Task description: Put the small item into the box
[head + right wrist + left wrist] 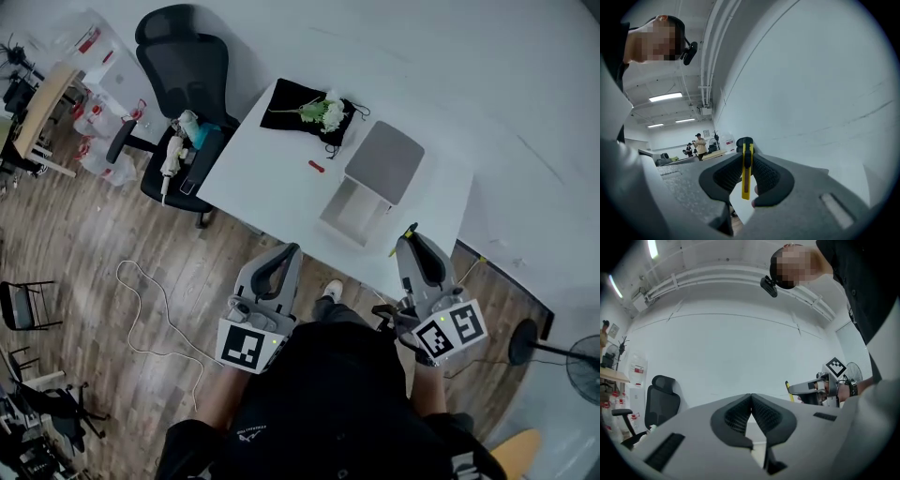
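Right gripper view, first entry: what sits between the jaws, and why that way?

Reply: The right gripper is clamped on a slim yellow cutter, or so it looks. It is pinched across its flat faces by the two pads, with its length running out past the tips. I judge the flat-face grip is chosen so that the piece cannot twist during carriage.

Query: And the other hand?

Reply: The left gripper has its jaws pressed together with nothing between them. In the head view it is close to the person's body, beside the right one and short of the table. I judge it idle, free to steady the box if needed.

Query: Is the box ready to receive?

Reply: The white box stands on the near part of the table with its grey lid thrown back. The opening therefore faces up and calls for no further handling. The cutter is well apart from it, off the table's near edge, so the placing is not yet done.

Query: Any other candidate for the small item?

Reply: A small red item lies loose on the table, between the box and a black cloth bearing flowers. The task does not say which is meant. I judge it to be the piece already gripped.
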`<control>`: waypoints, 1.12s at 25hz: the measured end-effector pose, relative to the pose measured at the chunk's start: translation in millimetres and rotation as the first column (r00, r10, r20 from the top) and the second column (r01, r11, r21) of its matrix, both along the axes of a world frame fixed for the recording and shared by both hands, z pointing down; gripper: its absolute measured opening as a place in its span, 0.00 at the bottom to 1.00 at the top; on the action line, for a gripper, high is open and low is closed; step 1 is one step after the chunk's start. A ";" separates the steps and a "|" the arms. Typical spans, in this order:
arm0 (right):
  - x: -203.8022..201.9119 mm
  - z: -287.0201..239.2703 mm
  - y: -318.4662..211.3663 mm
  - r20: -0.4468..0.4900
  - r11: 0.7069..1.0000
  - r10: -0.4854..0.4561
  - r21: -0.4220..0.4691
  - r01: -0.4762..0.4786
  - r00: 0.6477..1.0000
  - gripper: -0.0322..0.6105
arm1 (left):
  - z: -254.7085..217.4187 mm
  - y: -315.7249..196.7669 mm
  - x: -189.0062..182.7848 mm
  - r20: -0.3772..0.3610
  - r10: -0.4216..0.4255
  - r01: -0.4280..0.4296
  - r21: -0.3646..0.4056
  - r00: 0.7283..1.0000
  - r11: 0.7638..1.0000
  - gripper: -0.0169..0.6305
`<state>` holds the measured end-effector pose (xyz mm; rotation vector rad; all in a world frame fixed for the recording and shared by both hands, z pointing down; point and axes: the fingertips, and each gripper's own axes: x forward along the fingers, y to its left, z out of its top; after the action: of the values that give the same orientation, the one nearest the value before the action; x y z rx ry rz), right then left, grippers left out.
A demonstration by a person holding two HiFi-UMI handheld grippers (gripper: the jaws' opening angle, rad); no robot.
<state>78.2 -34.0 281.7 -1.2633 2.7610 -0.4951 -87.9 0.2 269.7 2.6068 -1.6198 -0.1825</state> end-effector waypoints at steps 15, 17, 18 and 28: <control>24.9 15.9 -69.6 -0.012 0.999 -0.039 -0.030 0.039 0.999 0.16 | 16.5 -75.2 34.6 0.044 0.005 -0.003 -0.041 0.999 0.999 0.03; 37.9 17.0 -69.7 -0.010 0.999 0.016 -0.037 -0.017 1.000 0.16 | 10.4 -84.7 49.9 0.012 0.069 -0.069 -0.019 0.998 0.997 0.03; 44.1 17.8 -68.7 -0.008 0.998 0.054 -0.040 -0.054 0.999 0.16 | 10.1 -89.2 56.4 0.009 0.112 -0.112 -0.015 0.994 0.994 0.03; 52.6 28.8 -81.9 -0.061 0.918 0.379 -0.101 -0.384 0.923 0.16 | 24.3 -161.8 73.9 -0.007 0.456 -0.456 -0.053 0.890 0.889 0.03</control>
<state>130.8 -116.0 310.5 -1.8016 2.4473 -0.5973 -14.0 -161.6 294.0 2.8514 -0.9483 -0.1000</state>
